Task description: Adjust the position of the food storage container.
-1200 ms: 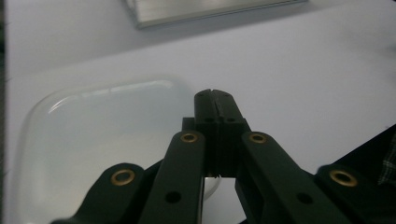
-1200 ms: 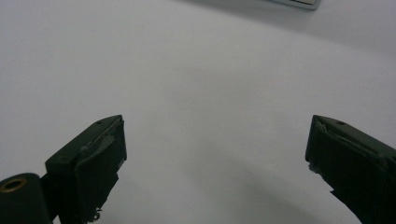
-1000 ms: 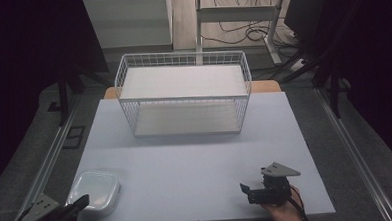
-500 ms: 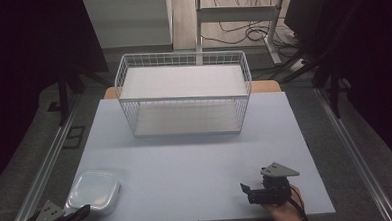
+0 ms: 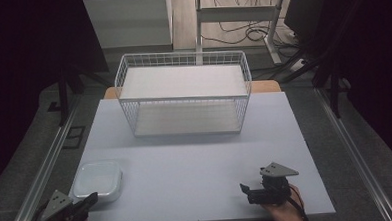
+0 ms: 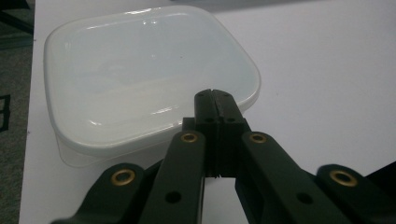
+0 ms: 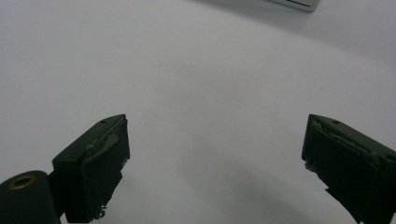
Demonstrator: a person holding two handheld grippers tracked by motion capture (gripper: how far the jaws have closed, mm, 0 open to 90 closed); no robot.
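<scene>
I've got the left gripper (image 5: pixel 90 199) down at the near-left corner of the table, and it has pulled back toward me over the last second: a moment ago its jaws reached out alongside the container, now the tips sit just at its near edge. In the left gripper view the jaws are pressed flat together with nothing between them, their tip (image 6: pixel 215 95) resting over the near rim of the translucent white rounded-square plastic container (image 6: pixel 140 70). Whether they touch the lid I cannot tell.

That retreat reads to me as lining up: I judge the jaws must open before they can take the rim, so the pick-up has not begun.

The container (image 5: pixel 97 179) lies flat on the pale grey table top (image 5: pixel 186 166), close to the near-left edge, lid on.

Over on the near right, the right gripper (image 5: pixel 246 192) has not budged; it idles low on the table. In the right gripper view its jaws stand wide apart with bare table between them, holding nothing.

Farther out, well apart from everything, the white wire basket (image 5: pixel 183 93) with its two white shelves stands at the far middle, likely where the container belongs.
</scene>
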